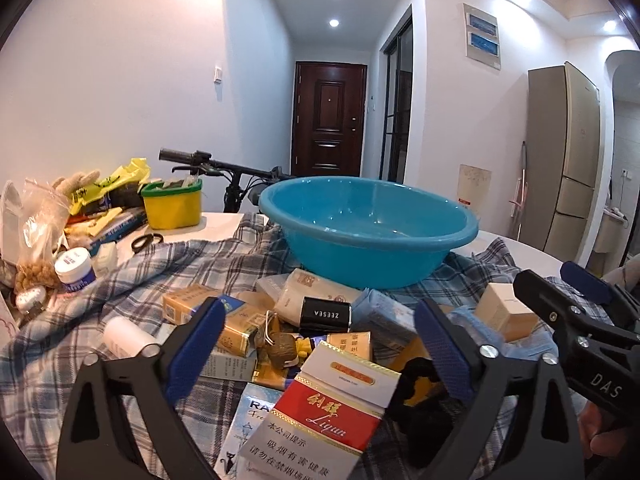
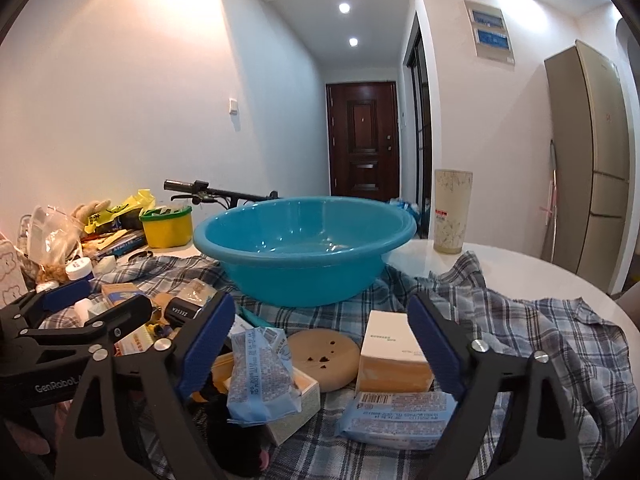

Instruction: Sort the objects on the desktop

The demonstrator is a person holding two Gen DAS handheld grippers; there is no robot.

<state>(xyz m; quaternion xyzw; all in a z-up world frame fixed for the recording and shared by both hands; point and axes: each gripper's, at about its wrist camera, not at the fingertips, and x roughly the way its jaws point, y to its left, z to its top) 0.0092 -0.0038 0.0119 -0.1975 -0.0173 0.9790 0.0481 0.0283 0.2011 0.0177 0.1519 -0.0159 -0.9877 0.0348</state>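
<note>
A blue plastic basin (image 1: 368, 228) (image 2: 304, 248) stands empty on a plaid cloth (image 1: 80, 344) (image 2: 540, 336). In front of it lies a heap of small boxes. My left gripper (image 1: 320, 344) hangs open over a red and white cigarette pack (image 1: 332, 412), gold packs (image 1: 236, 328) and a black box (image 1: 326, 314), touching none. My right gripper (image 2: 322, 346) is open above a blue tissue pack (image 2: 260, 372), a round tan disc (image 2: 324, 356) and a white and orange box (image 2: 392, 356). Each gripper shows in the other's view, the right (image 1: 560, 286) and the left (image 2: 96, 300).
A yellow tub with a green rim (image 1: 172, 204) (image 2: 166, 226), scissors (image 1: 146, 240), a white jar (image 1: 74, 266) and bags (image 1: 36, 216) crowd the back left. A tall cup (image 2: 452, 212) stands on the white round table (image 2: 520, 272). Bicycle handlebars (image 1: 200, 162) and a fridge (image 1: 568, 152) stand beyond.
</note>
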